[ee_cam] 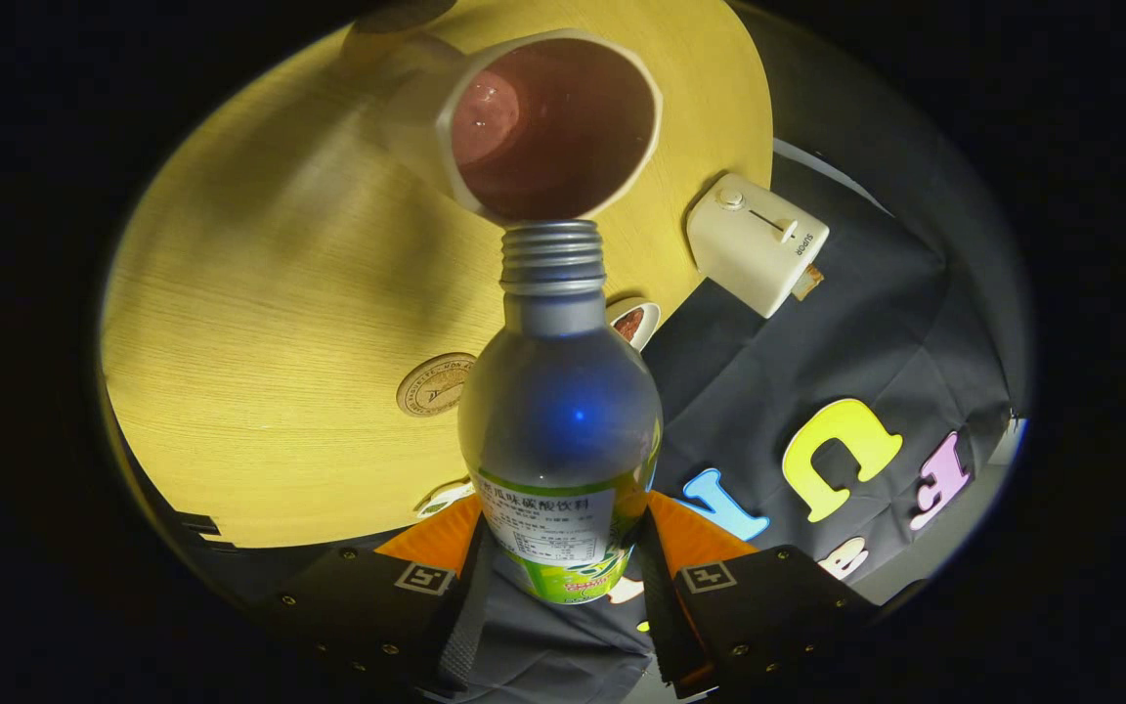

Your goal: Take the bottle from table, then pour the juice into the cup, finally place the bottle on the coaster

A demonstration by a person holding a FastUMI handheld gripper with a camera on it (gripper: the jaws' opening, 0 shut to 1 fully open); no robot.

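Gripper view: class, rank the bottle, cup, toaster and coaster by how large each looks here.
1. Bottle, held between the gripper fingers, so nearness inflates it.
2. Cup.
3. Toaster.
4. Coaster.

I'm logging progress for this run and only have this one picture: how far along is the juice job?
Done: the bottle is off the table, clamped between the fingers of the hand-held gripper. In hand: the pour; the bottle's open neck points at the cup, just short of its rim, and no stream is visible. Left: setting the bottle on the coaster, which lies bare on the table beside the bottle.
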